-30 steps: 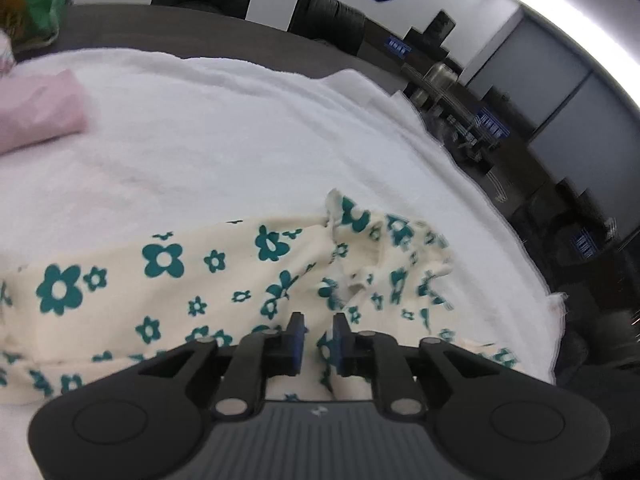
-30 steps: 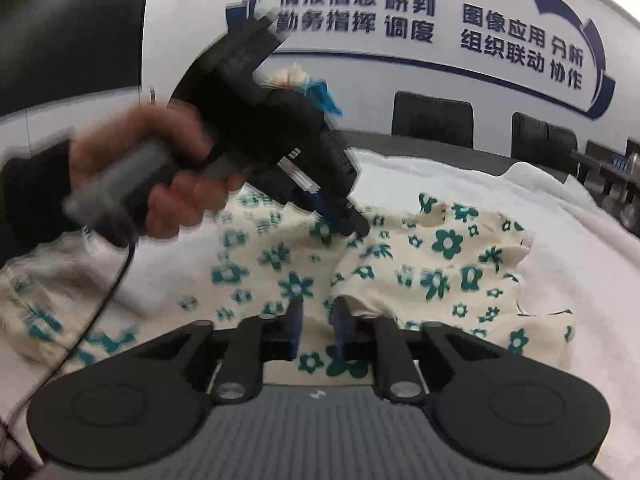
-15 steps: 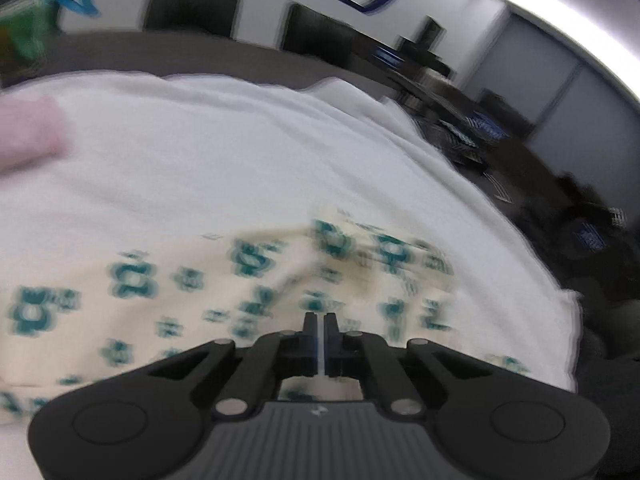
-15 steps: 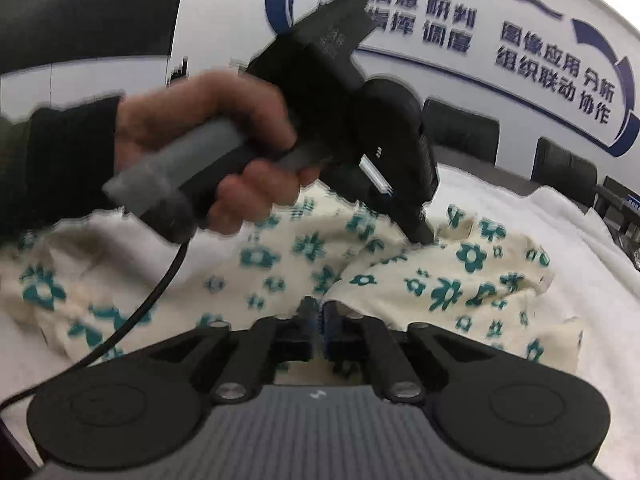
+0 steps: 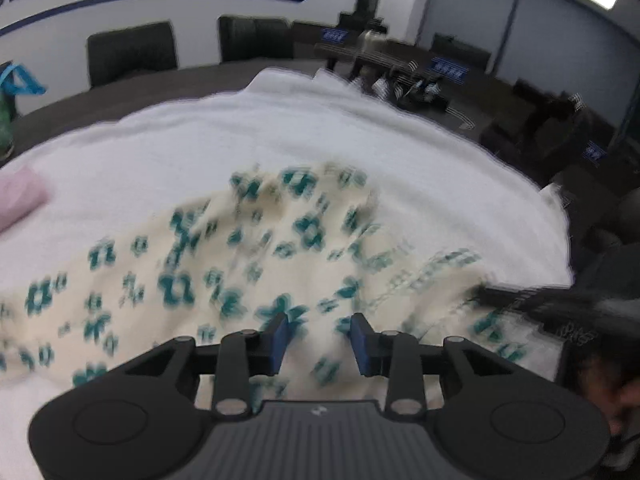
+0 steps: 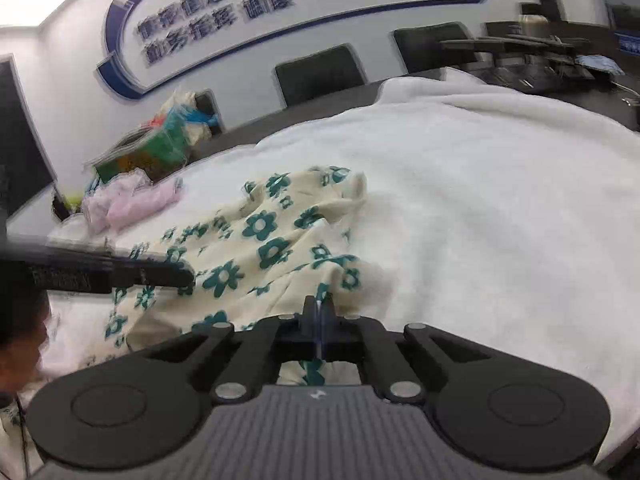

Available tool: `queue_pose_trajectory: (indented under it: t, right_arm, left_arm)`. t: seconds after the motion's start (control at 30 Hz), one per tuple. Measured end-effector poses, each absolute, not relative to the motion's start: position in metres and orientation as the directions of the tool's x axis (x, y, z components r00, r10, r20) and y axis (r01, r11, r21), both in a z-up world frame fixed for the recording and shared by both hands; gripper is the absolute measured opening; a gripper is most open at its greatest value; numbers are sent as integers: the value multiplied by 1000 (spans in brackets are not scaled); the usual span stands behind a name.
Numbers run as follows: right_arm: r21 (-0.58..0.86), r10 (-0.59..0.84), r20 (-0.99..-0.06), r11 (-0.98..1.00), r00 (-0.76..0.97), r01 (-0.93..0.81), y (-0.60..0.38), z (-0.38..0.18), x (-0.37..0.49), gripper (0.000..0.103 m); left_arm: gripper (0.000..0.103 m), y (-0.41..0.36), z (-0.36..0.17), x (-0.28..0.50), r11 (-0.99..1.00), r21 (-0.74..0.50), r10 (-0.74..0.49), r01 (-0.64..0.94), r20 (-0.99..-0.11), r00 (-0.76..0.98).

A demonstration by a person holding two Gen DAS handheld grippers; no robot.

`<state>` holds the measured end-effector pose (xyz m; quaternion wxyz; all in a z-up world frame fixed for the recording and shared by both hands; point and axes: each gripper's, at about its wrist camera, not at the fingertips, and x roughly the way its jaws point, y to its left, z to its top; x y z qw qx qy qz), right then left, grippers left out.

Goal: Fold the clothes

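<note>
A cream garment with teal flowers (image 5: 248, 264) lies crumpled on a white blanket (image 5: 360, 148); it also shows in the right wrist view (image 6: 260, 248). My left gripper (image 5: 319, 334) is open just above the cloth, holding nothing. My right gripper (image 6: 318, 310) is shut on a fold of the floral garment at its near edge. The left gripper's black body (image 6: 100, 272) shows at the left of the right wrist view, over the cloth. The right gripper and hand (image 5: 560, 312) show at the right of the left wrist view.
A folded pink garment (image 6: 136, 204) lies at the blanket's far left, also in the left wrist view (image 5: 20, 200). A colourful bag (image 6: 160, 144) stands behind it. Black chairs (image 6: 320, 74) line the dark table's (image 5: 120, 96) far edge.
My left gripper was shut half a second ago and has opened, letting go of the cloth. My right gripper has stayed shut on the garment. Both views have swung and the cloth has shifted.
</note>
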<state>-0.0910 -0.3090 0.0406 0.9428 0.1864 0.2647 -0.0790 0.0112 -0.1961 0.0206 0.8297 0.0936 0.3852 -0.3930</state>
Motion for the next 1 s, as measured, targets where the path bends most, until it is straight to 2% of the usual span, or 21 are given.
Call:
queue_pose_trajectory:
  t: [0.03, 0.17, 0.2, 0.27, 0.33, 0.43, 0.5, 0.57, 0.63, 0.67, 0.7, 0.77, 0.9, 0.93, 0.97, 1.0]
  right_arm:
    - [295, -87, -531, 914, 843, 280, -311, 42, -103, 1]
    - [280, -57, -578, 923, 814, 264, -312, 41, -123, 5]
    - [275, -63, -565, 926, 822, 260, -310, 45, -126, 12]
    - [267, -88, -498, 931, 862, 249, -310, 56, -121, 18]
    - [257, -113, -424, 936, 899, 239, -312, 68, -115, 18]
    - [147, -61, -411, 980, 909, 132, -292, 71, -82, 18]
    - [70, -29, -470, 995, 882, 70, -273, 65, -61, 21]
    - [0, -20, -527, 1000, 850, 23, -250, 61, -48, 24]
    - [2, 35, -481, 999, 876, -39, -226, 72, -45, 47]
    - [10, 79, -464, 996, 882, -84, -210, 77, -39, 66]
    - [18, 127, -451, 991, 884, -133, -193, 82, -32, 81]
    - [3, 182, -443, 980, 878, -201, -158, 87, -16, 84]
    - [-105, 163, -487, 964, 858, -243, -111, 72, 8, 87]
    - [-107, 166, -496, 962, 852, -249, -110, 66, 8, 90]
    - [-104, 169, -504, 962, 847, -254, -112, 61, 6, 102]
    - [-100, 173, -511, 961, 842, -258, -113, 55, 4, 103]
  left_arm:
    - [32, -195, 19, 11, 676, -151, -579, 721, -715, 392]
    - [32, -188, 29, 10, 680, -166, -591, 715, -700, 400]
    - [32, -186, 35, 9, 680, -169, -598, 713, -692, 406]
    - [34, -178, 53, 4, 679, -172, -624, 713, -647, 438]
    - [41, -168, 68, -2, 691, -178, -640, 701, -602, 478]
    - [43, -142, 74, -11, 752, -160, -603, 639, -558, 570]
    - [52, -120, 72, -19, 805, -103, -539, 584, -540, 647]
    - [74, -95, 62, -27, 852, 38, -430, 522, -516, 740]
    - [78, -75, 52, -29, 883, 169, -306, 437, -498, 812]
    - [78, -66, 48, -28, 894, 233, -233, 383, -489, 840]
    - [78, -53, 44, -27, 904, 244, -198, 352, -491, 848]
    - [78, -27, 38, -24, 923, 241, -146, 299, -501, 853]
    - [80, 23, 25, -20, 942, 134, -179, 308, -575, 798]
    - [80, 29, 21, -19, 947, 120, -175, 297, -582, 794]
    - [81, 33, 17, -18, 953, 106, -171, 284, -587, 791]
    - [81, 38, 13, -17, 958, 91, -167, 271, -592, 788]
